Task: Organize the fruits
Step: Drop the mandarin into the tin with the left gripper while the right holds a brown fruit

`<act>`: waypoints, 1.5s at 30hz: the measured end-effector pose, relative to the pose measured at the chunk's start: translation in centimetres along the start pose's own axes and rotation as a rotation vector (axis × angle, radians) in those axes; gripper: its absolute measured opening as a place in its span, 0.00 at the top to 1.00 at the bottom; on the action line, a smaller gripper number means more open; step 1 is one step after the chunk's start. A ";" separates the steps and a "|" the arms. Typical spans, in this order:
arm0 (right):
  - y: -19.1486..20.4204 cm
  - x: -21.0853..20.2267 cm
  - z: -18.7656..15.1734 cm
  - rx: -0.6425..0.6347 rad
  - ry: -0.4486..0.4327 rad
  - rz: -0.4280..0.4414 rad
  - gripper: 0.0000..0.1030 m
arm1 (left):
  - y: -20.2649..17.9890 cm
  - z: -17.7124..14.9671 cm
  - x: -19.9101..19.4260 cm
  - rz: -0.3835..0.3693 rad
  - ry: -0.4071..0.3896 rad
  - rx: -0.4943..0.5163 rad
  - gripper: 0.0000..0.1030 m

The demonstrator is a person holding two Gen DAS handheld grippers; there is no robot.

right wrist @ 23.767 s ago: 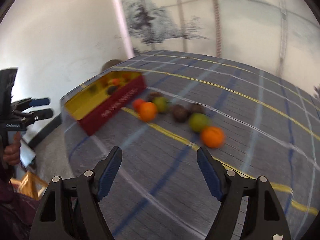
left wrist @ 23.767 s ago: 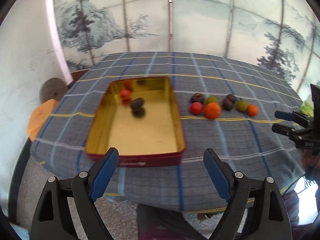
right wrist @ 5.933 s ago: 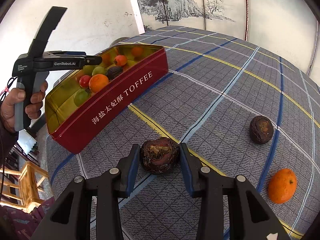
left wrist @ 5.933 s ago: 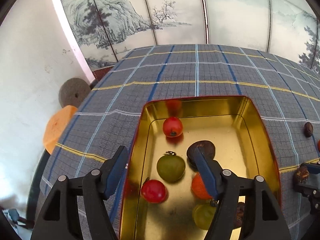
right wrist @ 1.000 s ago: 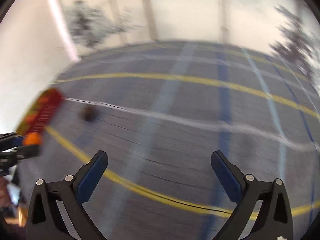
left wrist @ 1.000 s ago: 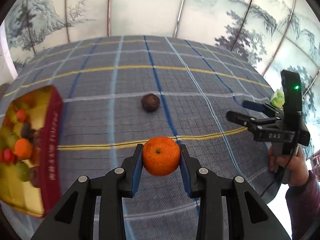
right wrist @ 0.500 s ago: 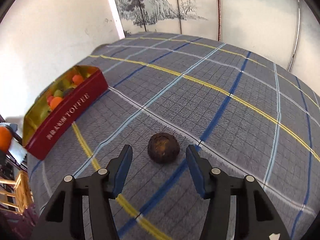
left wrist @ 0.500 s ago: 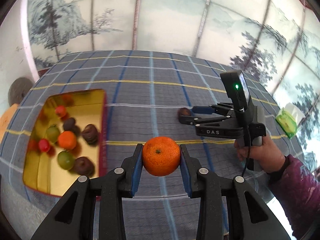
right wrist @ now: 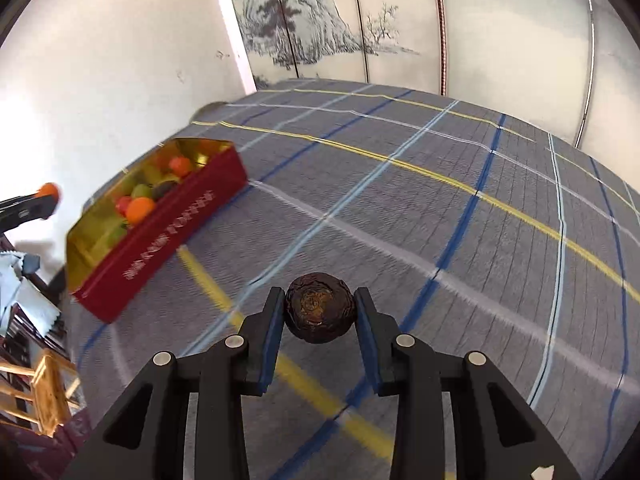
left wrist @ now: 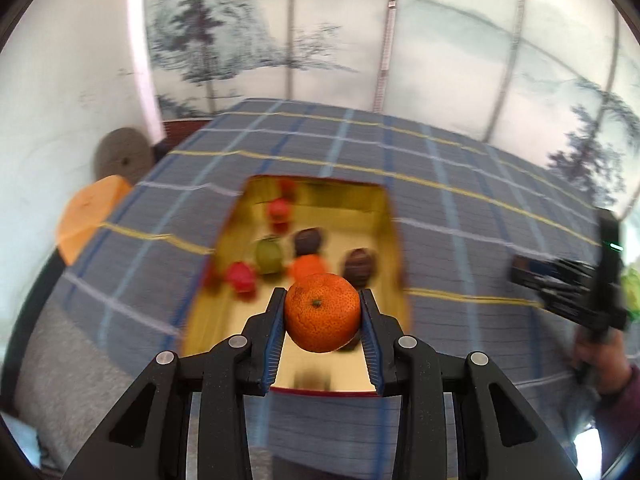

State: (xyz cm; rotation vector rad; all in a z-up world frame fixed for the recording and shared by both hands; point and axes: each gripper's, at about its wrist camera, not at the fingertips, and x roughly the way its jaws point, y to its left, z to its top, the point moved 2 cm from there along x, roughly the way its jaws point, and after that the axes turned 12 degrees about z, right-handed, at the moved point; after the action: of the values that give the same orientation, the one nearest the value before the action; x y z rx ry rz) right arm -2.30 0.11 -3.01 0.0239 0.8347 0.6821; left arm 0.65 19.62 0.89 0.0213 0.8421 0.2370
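My left gripper (left wrist: 322, 314) is shut on an orange tangerine (left wrist: 322, 312) and holds it above the near end of the gold-lined red tin (left wrist: 390, 216). The tin holds several fruits: red, green, orange and dark brown ones. My right gripper (right wrist: 319, 309) is shut on a dark brown wrinkled fruit (right wrist: 319, 307) just above the checked tablecloth (right wrist: 440, 200). In the right wrist view the tin (right wrist: 168, 220) lies to the left, with the left gripper and its tangerine (right wrist: 49, 191) at the far left edge.
The right gripper's handle and the hand on it (left wrist: 576, 292) show at the right of the left wrist view. A grey disc (left wrist: 122, 156) and an orange stool (left wrist: 90, 216) stand beyond the table's left edge. A wooden chair (right wrist: 44, 392) is at lower left.
My left gripper has swung left with the tangerine to above the tin. My right gripper has shut on the dark brown fruit that lay between its open fingers.
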 end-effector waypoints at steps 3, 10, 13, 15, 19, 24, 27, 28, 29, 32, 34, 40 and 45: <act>1.1 -0.1 -0.7 0.013 -0.018 0.009 0.68 | 1.2 -0.5 1.3 0.026 0.020 -0.014 0.65; 1.5 0.9 -1.5 0.026 0.006 -0.004 0.68 | 1.6 -1.7 3.4 0.055 0.037 -0.012 0.65; 1.6 1.1 -1.6 0.023 0.010 -0.008 0.68 | 1.8 -1.6 3.8 0.059 0.031 -0.010 0.65; 1.6 1.3 -1.7 0.024 0.019 -0.015 0.68 | 1.9 -1.7 4.2 0.071 0.029 -0.004 0.65; 1.6 1.4 -1.7 0.024 0.022 -0.016 0.68 | 1.9 -1.6 4.9 0.082 0.027 0.002 0.65; 1.5 1.7 -1.8 0.037 0.031 -0.019 0.68 | 1.8 -1.9 5.4 0.102 0.016 0.024 0.64; 1.4 1.7 -1.8 0.040 0.035 -0.023 0.68 | 1.8 -1.9 5.7 0.111 0.016 0.027 0.64; 1.4 1.7 -1.8 0.041 0.036 -0.024 0.68 | 1.8 -2.0 5.8 0.114 0.015 0.028 0.64; 1.4 1.8 -1.8 0.043 0.037 -0.025 0.68 | 1.9 -2.1 5.9 0.118 0.013 0.029 0.64; 1.3 1.9 -1.7 0.045 0.043 -0.029 0.68 | 1.9 -2.1 6.1 0.137 0.002 0.040 0.64; 1.2 2.0 -1.7 0.046 0.047 -0.031 0.68 | 1.9 -2.1 6.2 0.148 -0.003 0.049 0.64; 1.1 2.1 -1.8 0.048 0.051 -0.034 0.68 | 1.7 -2.2 6.7 0.164 0.001 0.067 0.63; 1.1 2.1 -1.8 0.047 0.051 -0.036 0.68 | 1.6 -2.1 6.8 0.192 -0.020 0.075 0.44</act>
State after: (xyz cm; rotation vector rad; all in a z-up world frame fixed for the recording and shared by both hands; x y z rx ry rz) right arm -3.14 1.79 -5.35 0.0339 0.8982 0.6316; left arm 3.13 22.46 -5.33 0.1745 0.8291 0.3849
